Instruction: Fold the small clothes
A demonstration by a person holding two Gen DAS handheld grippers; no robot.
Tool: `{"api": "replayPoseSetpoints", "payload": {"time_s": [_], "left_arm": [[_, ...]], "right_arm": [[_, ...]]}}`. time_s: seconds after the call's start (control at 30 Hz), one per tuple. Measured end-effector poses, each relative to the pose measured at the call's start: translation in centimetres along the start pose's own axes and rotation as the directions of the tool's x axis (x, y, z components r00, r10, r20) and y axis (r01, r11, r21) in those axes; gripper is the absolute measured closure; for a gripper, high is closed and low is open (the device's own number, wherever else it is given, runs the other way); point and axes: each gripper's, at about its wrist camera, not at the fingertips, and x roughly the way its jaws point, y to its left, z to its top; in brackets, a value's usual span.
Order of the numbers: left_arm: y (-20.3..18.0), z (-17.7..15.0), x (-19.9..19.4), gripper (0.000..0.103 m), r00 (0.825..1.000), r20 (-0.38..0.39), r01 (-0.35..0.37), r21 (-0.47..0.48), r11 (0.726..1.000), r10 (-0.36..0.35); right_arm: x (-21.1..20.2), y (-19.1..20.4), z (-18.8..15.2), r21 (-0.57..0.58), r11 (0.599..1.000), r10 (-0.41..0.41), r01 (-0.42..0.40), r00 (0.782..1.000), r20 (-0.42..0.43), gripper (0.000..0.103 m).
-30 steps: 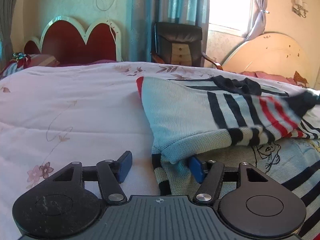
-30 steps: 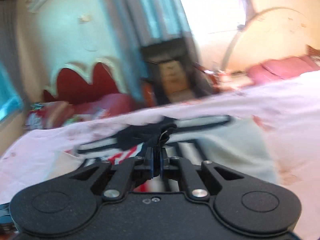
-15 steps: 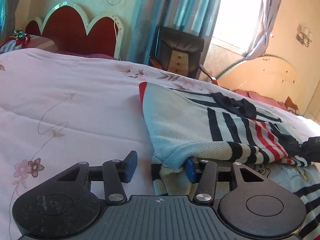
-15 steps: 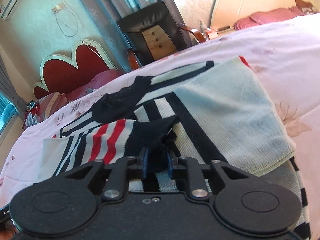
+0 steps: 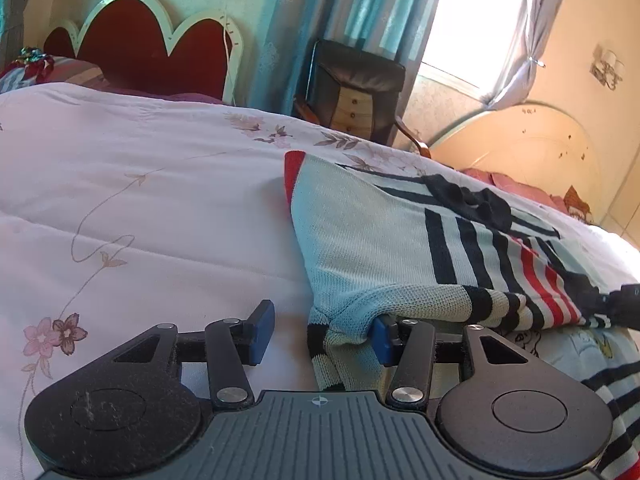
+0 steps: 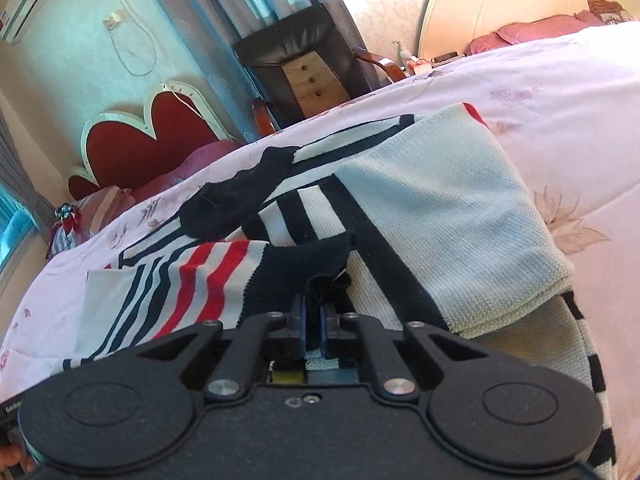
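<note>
A knit sweater in pale blue with navy and red stripes lies partly folded on the bed. My left gripper is open at its near left corner. The folded edge sits between the jaws, the right fingertip is tucked under the fold, and the left pad stands clear on the quilt. In the right wrist view, the striped sleeve lies across the sweater. My right gripper is closing on its dark navy cuff, with the pads pinching the fabric.
The pink floral quilt spreads wide to the left of the sweater. Behind the bed stand a red scalloped headboard, a dark armchair holding a small drawer box, and a beige headboard of a second bed.
The right gripper came down with the cuff and laid the striped sleeve across the sweater. The left gripper rolled slightly and its jaws narrowed a little around the fold's corner.
</note>
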Motion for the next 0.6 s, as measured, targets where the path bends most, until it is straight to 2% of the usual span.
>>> {"api": "replayPoseSetpoints", "payload": {"time_s": [0.13,0.2,0.23,0.27,0.3,0.4,0.47,0.53,0.57,0.6], "left_arm": [[0.2,-0.3,-2.0,0.053,0.999,0.017,0.034,0.023,0.999,-0.034],[0.1,-0.2,-4.2,0.051,0.996,0.074,0.052,0.039,0.998,-0.055],[-0.1,0.1,-4.8,0.046,0.993,0.094,0.065,0.037,0.997,-0.069],[-0.6,0.4,-5.0,0.028,0.991,0.106,0.080,0.038,0.996,-0.084],[-1.4,0.8,-4.8,0.020,0.989,0.114,0.092,0.055,0.994,-0.098],[-4.4,1.8,-2.2,0.020,0.987,0.096,0.114,0.121,0.986,-0.126],[-5.8,2.0,0.0,0.020,0.986,0.064,0.142,0.126,0.982,-0.151],[-6.7,1.5,2.2,0.021,0.992,-0.001,0.127,0.149,0.981,-0.128],[-7.2,1.0,3.1,0.021,0.995,-0.025,0.102,0.191,0.976,-0.099],[-7.5,0.4,3.2,0.020,0.996,-0.012,0.086,0.236,0.968,-0.085]], "right_arm": [[-0.2,0.0,0.0,-0.015,1.000,0.005,-0.006,1.000,-0.024,0.093],[-1.7,0.0,0.3,-0.016,1.000,-0.016,0.016,1.000,-0.001,0.073],[-2.7,0.0,0.5,-0.028,0.999,-0.015,0.016,0.999,0.034,0.071],[-3.5,0.0,0.7,-0.043,0.999,0.002,0.001,0.998,0.067,0.071],[-3.8,0.2,0.9,-0.058,0.998,0.014,-0.009,0.997,0.080,0.074],[-2.4,1.5,1.6,-0.131,0.991,0.011,-0.004,0.999,0.053,0.080],[-0.9,2.6,1.4,-0.184,0.983,0.004,0.000,1.000,0.020,0.084],[0.2,3.5,0.7,-0.228,0.974,0.001,-0.006,1.000,-0.020,0.084],[0.6,4.1,0.2,-0.275,0.962,-0.011,0.000,0.999,-0.038,0.087],[0.7,4.6,-0.3,-0.337,0.941,-0.054,0.040,0.998,-0.032,0.089]]}}
